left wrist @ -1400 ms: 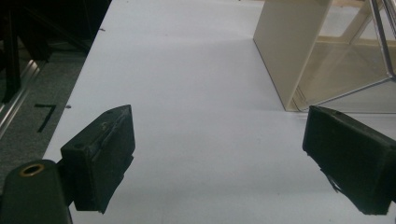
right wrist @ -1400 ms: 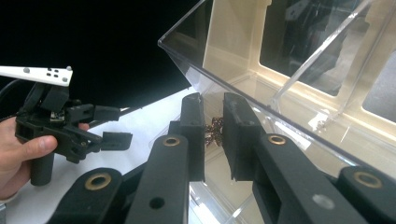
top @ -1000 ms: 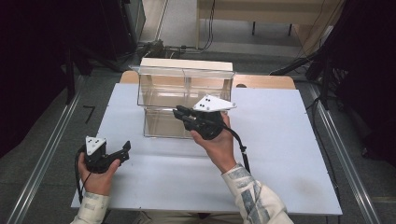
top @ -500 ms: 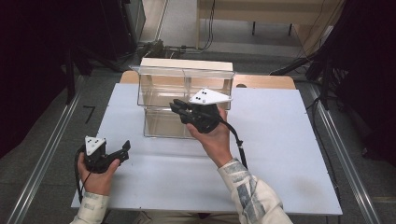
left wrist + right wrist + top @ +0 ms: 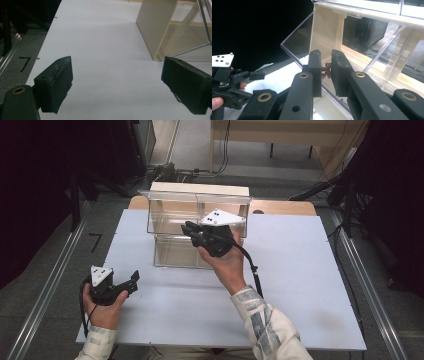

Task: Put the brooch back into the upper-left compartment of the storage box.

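Note:
A clear plastic two-tier bin [image 5: 172, 217] with cream side walls stands at the back middle of the white table [image 5: 310, 270]. My right gripper [image 5: 188, 228] is held up in front of the upper tier, pointing left. In the right gripper view its jaws are nearly together on a small brown knobbly thing [image 5: 327, 71], just at the slanted clear front of the bin [image 5: 329, 27]; what the thing is I cannot tell. My left gripper [image 5: 134, 278] rests low at the table's front left, open and holding nothing [image 5: 120, 82], facing the bin's cream side wall [image 5: 155, 27].
Metal rails run along the floor on both sides of the table. Cables lie on the floor behind the bin. The right gripper's cable [image 5: 252, 270] trails down over the forearm. Bare table surface lies in front of and to the right of the bin.
My right gripper has risen a little and moved toward the bin's upper tier, still shut on the small brown thing. The left gripper has stayed put.

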`<state>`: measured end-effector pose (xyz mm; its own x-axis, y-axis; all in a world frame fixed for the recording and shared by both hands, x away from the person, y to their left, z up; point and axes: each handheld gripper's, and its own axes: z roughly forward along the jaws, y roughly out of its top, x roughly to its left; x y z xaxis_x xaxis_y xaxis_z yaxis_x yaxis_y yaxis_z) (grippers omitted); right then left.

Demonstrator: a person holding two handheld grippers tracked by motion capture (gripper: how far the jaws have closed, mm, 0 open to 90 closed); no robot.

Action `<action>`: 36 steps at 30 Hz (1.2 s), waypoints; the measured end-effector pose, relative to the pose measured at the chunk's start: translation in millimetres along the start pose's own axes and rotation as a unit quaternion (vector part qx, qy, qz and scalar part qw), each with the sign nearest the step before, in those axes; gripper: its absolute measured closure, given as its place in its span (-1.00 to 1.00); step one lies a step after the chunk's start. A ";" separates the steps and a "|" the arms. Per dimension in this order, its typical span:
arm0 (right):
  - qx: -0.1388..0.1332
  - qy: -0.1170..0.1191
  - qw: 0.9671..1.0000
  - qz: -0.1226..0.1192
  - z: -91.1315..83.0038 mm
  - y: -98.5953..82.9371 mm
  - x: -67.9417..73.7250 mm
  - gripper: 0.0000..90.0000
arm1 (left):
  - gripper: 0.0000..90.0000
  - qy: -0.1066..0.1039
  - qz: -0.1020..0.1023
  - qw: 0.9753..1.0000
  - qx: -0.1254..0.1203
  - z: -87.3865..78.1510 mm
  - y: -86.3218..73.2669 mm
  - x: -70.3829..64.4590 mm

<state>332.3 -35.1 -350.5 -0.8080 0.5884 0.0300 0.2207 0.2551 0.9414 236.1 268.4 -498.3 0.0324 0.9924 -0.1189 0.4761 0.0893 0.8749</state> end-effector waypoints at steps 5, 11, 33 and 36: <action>0.007 -0.005 1.000 -0.001 2.7 0.9 1.2 0.71 | -0.75 -0.001 0.001 1.000 0.001 -0.2 0.1 0.0; 0.009 -0.007 1.000 -0.006 3.4 3.3 4.2 0.58 | -0.75 -0.001 0.001 1.000 0.000 0.1 0.0 0.0; -0.001 0.027 1.000 -0.008 -18.9 -4.6 13.5 0.04 | -0.75 -0.001 0.002 1.000 0.001 -0.3 -0.1 -0.4; -0.005 0.033 0.999 -0.010 -27.1 -7.7 14.9 -0.04 | -0.75 -0.001 0.002 1.000 0.001 -0.3 -0.2 -0.8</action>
<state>303.7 -49.0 -348.2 -0.8464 0.5315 0.0323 0.1981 0.2580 0.9456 235.7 267.6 -498.3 0.0365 0.9926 -0.1162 0.4768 0.0849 0.8749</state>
